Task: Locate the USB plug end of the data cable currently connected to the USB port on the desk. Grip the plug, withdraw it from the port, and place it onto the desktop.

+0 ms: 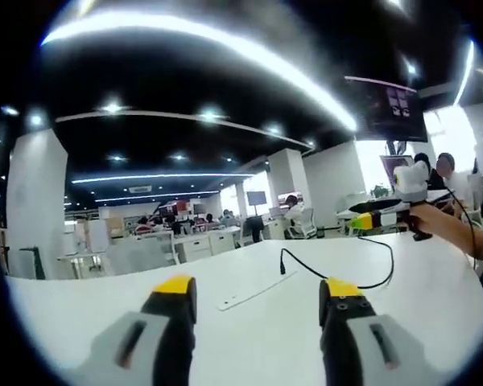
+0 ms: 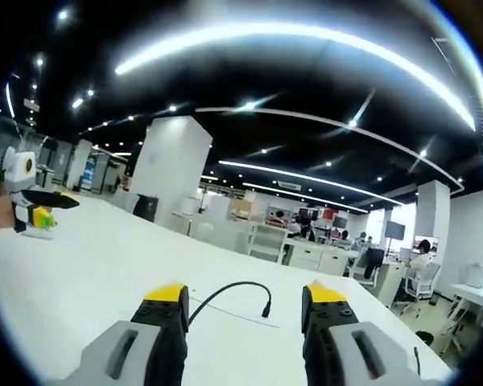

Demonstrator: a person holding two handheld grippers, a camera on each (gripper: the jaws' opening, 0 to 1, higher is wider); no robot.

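Cable (image 2: 225, 291) lies loose on the worktop (image 2: 80, 265), plug (image 2: 266, 310) free. Both grippers, left gripper (image 1: 258, 293) and right gripper (image 2: 245, 299), stand open and empty; the right should approach squarely.

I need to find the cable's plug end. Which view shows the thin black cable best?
The left gripper view: the thin black cable curves across the white desk, its plug end lifted. The right gripper view shows a shorter arc between that gripper's jaws.

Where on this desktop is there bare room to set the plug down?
Bare white desk stretches between the right tongs and the far left tongs. Crowded spot: the black cable and flat white strip ahead.
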